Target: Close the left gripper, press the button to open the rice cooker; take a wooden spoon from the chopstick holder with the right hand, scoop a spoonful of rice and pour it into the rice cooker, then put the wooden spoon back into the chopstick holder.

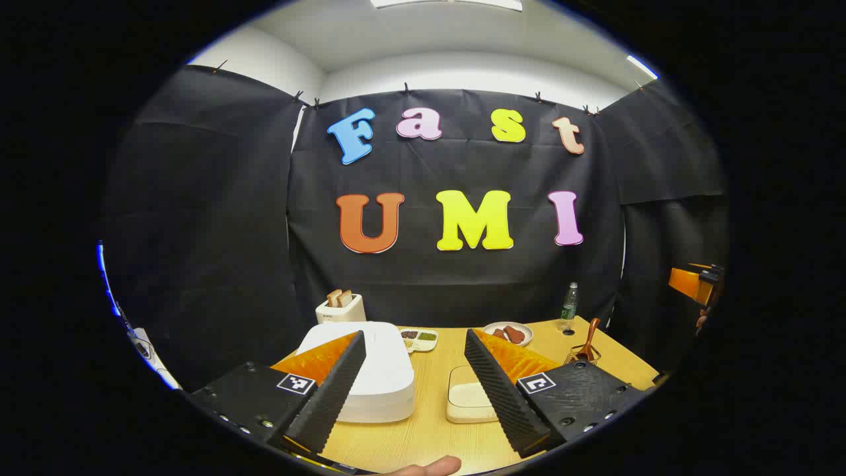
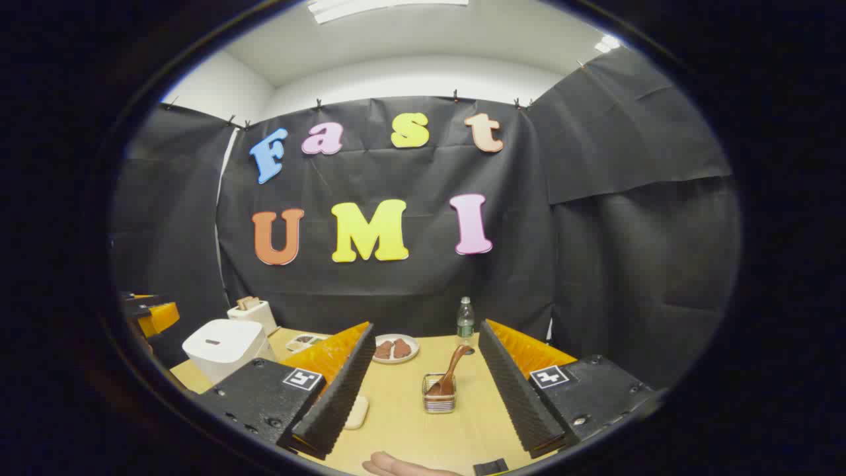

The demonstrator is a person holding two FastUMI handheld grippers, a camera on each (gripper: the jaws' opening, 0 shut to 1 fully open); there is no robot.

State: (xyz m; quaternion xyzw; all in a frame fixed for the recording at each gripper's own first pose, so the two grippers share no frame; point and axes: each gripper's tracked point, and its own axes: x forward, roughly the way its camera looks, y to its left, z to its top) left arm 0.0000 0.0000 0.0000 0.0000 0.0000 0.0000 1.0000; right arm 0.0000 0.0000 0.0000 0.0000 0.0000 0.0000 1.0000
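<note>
Both claws wide open over the wooden table [image 2: 403,423], nothing held.

Small clear chopstick holder [image 2: 439,395], lower centre of the right gripper view, holds a brown wooden spoon [image 2: 452,373] leaning right. Shallow cream dish of rice [image 1: 468,396] sits low centre in the left gripper view, just right of the closed white rice cooker [image 1: 377,370]. Left gripper [image 1: 415,390] spread wide, empty, fingers framing cooker and dish. Right gripper [image 2: 423,396] equally wide, empty, holder between its fingers but apart. Behind: white toaster [image 1: 340,307] with bread, divided tray [image 1: 419,338], plate of brown pieces [image 2: 394,348], green-labelled bottle [image 2: 466,318].
</note>
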